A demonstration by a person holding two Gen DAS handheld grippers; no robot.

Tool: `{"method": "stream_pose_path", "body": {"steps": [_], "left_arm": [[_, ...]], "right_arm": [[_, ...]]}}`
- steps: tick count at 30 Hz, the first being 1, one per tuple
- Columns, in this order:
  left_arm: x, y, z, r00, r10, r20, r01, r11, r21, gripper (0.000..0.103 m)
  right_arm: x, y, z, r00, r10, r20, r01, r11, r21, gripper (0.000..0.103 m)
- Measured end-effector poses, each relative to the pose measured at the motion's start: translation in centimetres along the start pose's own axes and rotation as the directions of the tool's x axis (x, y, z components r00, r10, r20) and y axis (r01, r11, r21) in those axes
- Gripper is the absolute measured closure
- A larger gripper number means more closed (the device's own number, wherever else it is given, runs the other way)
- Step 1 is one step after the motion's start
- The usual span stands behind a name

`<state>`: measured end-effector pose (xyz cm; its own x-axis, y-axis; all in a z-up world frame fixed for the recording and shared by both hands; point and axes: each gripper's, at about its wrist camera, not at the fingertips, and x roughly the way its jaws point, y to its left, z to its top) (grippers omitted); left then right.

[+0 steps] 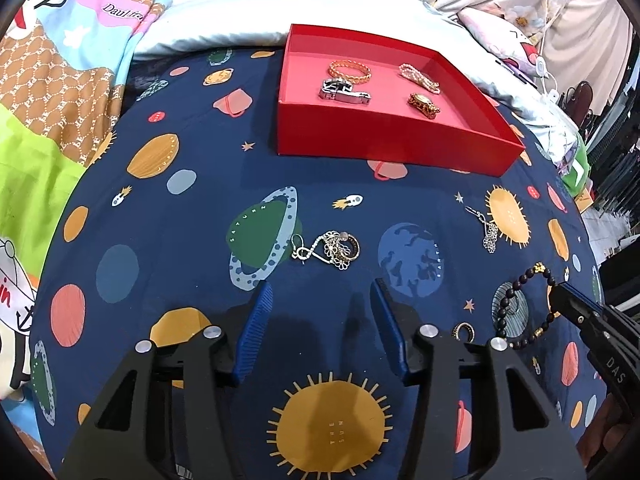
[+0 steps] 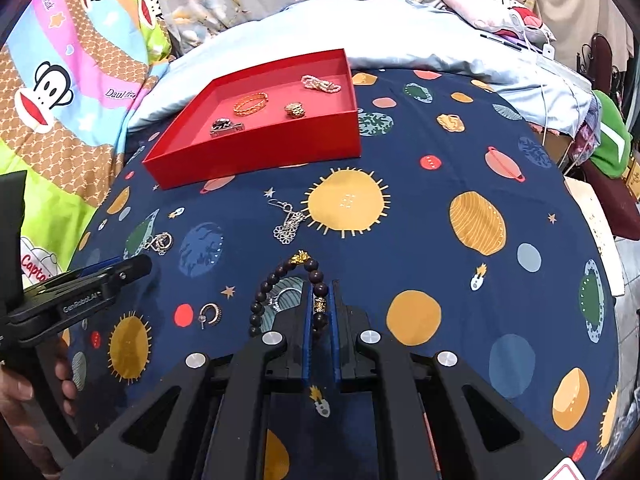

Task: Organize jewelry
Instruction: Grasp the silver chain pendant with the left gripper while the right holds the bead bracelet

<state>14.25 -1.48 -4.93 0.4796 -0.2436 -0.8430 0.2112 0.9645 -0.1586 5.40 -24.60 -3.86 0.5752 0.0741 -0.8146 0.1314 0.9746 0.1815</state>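
Red tray (image 1: 392,142) is set on the bed's planet-print sheet (image 1: 192,240), toward the far side. Four pieces are already laid inside it: an orange bangle (image 1: 349,69), a silver watch (image 1: 344,92), a pearl strand (image 1: 419,77) and a gold watch (image 1: 423,104).

Still out on the sheet — a tangled silver cluster (image 1: 326,249), a silver flower earring (image 1: 486,227), a small hoop earring (image 1: 464,330) and the dark bead bracelet (image 2: 288,296). A further small ring may lie inside the bracelet's loop; it cannot be made out clearly.

Right gripper (image 2: 320,286) is pressed together on the bead bracelet, one side of the loop pinched between the blue pads, the rest lying on the sheet. Whether it is lifted yet cannot be told.

Left gripper (image 1: 320,296) is spread wide and empty, held just short of the silver cluster.

Progress is judged at about half: four pieces stowed, at least four left, the bracelet next in hand.
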Motion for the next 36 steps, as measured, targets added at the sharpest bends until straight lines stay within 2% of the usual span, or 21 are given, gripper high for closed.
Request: {"method": "stream_pose_path", "body": {"steps": [6,8,11,15,20,21,23,29,31,32,36], "left_arm": [[0.7,1.3,0.6,0.999,0.043,0.001,-0.043,0.999,-0.023,0.055],[1.1,1.8,0.9,0.998,0.060,0.004,-0.059,0.998,-0.025,0.058],[1.6,2.3,1.2,0.998,0.069,0.008,-0.068,0.997,-0.029,0.068],[1.6,2.1,1.4,0.999,0.033,0.012,-0.033,0.999,-0.030,0.069],[2.1,1.3,1.7,0.999,0.039,0.022,-0.038,0.999,-0.010,0.069],[2.1,1.2,1.8,0.999,0.038,0.025,-0.038,0.999,-0.007,0.072],[2.3,0.7,1.8,0.999,0.026,0.033,-0.026,1.000,0.015,0.086],[2.0,-0.5,1.6,0.999,-0.008,0.043,0.005,0.998,0.067,0.094],[1.6,-0.5,1.6,0.999,-0.015,0.045,0.012,0.998,0.065,0.097],[1.1,-0.3,1.6,0.998,-0.030,0.048,0.028,0.998,0.057,0.102],[-0.7,0.3,1.7,0.997,-0.048,0.067,0.045,0.998,0.040,0.102]], "right_arm": [[0.1,0.2,0.0,1.000,0.027,-0.007,-0.027,1.000,0.009,0.096],[0.2,0.4,0.0,1.000,0.029,-0.008,-0.029,1.000,0.007,0.096],[0.4,0.6,0.1,0.999,0.032,-0.010,-0.032,0.999,0.004,0.096],[0.6,0.8,0.2,0.999,0.036,-0.013,-0.036,0.999,0.003,0.096],[0.8,1.0,0.2,0.999,0.036,-0.015,-0.036,0.999,0.002,0.096],[0.8,1.1,0.2,0.999,0.036,-0.017,-0.036,0.999,0.001,0.096],[0.9,1.2,0.2,0.999,0.037,-0.018,-0.037,0.999,0.001,0.096],[1.0,1.3,0.2,0.999,0.039,-0.016,-0.039,0.999,0.001,0.096],[1.0,1.4,0.3,0.999,0.044,-0.014,-0.044,0.999,0.004,0.096],[0.9,1.3,0.3,0.999,0.047,-0.014,-0.047,0.999,0.004,0.096],[0.6,1.3,0.4,0.998,0.068,-0.008,-0.067,0.998,0.013,0.096]]}}
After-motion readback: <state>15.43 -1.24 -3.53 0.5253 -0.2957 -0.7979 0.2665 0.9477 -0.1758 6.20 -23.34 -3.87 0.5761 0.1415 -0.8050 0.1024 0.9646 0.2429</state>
